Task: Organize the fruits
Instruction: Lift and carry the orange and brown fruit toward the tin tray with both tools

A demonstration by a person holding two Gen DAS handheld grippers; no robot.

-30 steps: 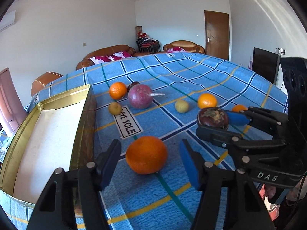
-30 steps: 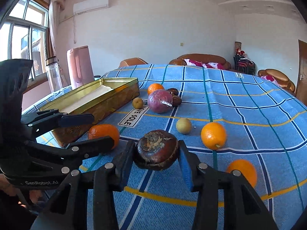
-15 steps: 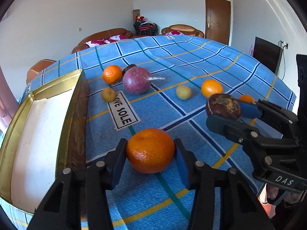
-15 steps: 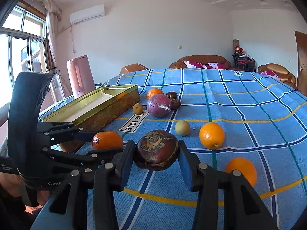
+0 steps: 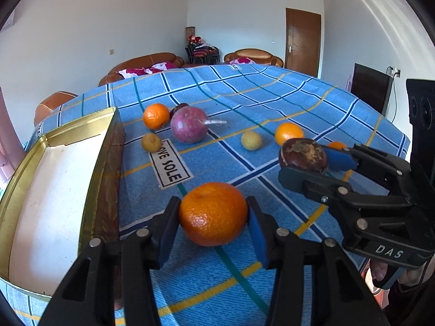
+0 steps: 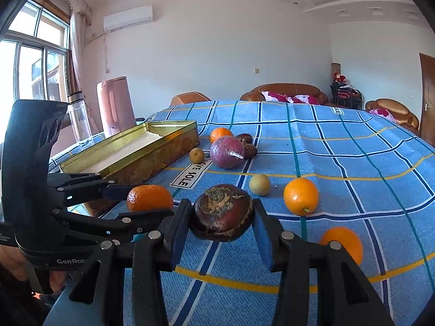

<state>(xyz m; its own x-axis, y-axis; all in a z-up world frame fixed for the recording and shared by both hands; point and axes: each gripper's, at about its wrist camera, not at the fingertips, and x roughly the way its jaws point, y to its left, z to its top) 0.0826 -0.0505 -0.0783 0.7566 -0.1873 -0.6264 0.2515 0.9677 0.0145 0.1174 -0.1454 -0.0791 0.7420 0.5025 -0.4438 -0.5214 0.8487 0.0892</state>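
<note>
My left gripper is shut on an orange mandarin, its blue pads pressed against both sides, just right of the open gold tin. My right gripper is shut on a dark brown wrinkled fruit, held above the blue checked cloth. In the right wrist view the left gripper with its mandarin sits at the left, near the tin. In the left wrist view the right gripper and the brown fruit show at the right.
Loose on the cloth lie a purple round fruit, oranges, two small yellow fruits and dark brown fruits. A pink jug and a clear bottle stand behind the tin.
The left gripper's jaws closed from wide apart onto the mandarin. The right gripper kept its hold on the brown fruit and stayed put.
</note>
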